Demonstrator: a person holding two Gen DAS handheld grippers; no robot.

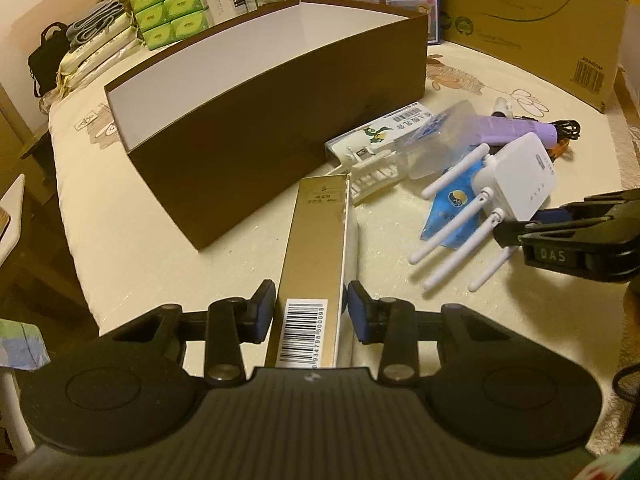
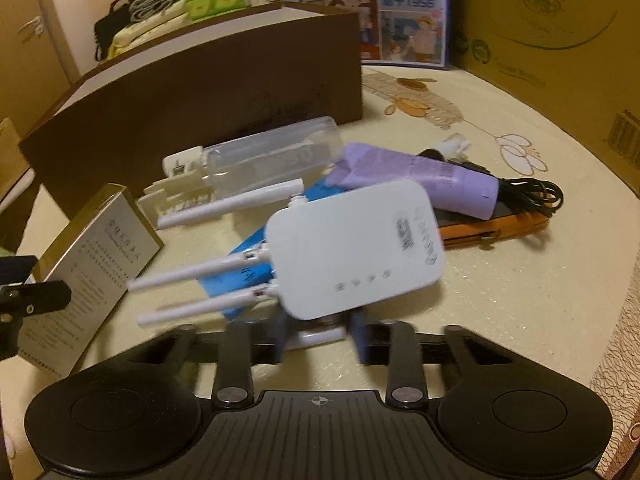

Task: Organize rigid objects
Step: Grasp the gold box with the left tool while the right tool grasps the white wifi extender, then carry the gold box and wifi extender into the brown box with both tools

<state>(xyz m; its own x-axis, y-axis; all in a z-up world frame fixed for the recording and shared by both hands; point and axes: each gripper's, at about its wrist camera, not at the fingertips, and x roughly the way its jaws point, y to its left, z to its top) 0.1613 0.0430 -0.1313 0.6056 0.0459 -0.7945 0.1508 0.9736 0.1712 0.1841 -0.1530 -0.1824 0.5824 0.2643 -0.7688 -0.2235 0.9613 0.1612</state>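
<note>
1. Grip first: my left gripper (image 1: 312,312) has its jaws drawn in narrow around a long gold carton (image 1: 316,256). The blue pads sit right at its two long sides near the barcode end; the right pad looks a sliver off the edge, so I judge the hold is only just seating.
2. My right gripper (image 2: 318,338) is closed to a narrow gap on the bottom edge of the white wifi repeater (image 2: 352,248). This view is blurred, but the body tilts up off the tabletop (image 2: 520,300) with its antennas swinging free, so I read it as held.
3. I take the carton across its narrow width because that is the only span my jaws can cover; its far end points toward the brown storage box (image 1: 256,100), which stands open-topped with white inner walls and nothing visible inside.
4. The repeater is held by its plain end so the four antennas stay clear of my fingers.
5. Still loose beside the brown box: a clear plastic case (image 2: 272,156) on a white comb-like piece (image 1: 376,172), a green-printed carton (image 1: 384,128), a lilac tube (image 2: 432,184), a coiled black cable (image 2: 532,194), an orange flat item (image 2: 500,228) and a blue packet (image 1: 452,208).
6. Both held pieces likely belong in the brown box, which stands just beyond the carton.
</note>
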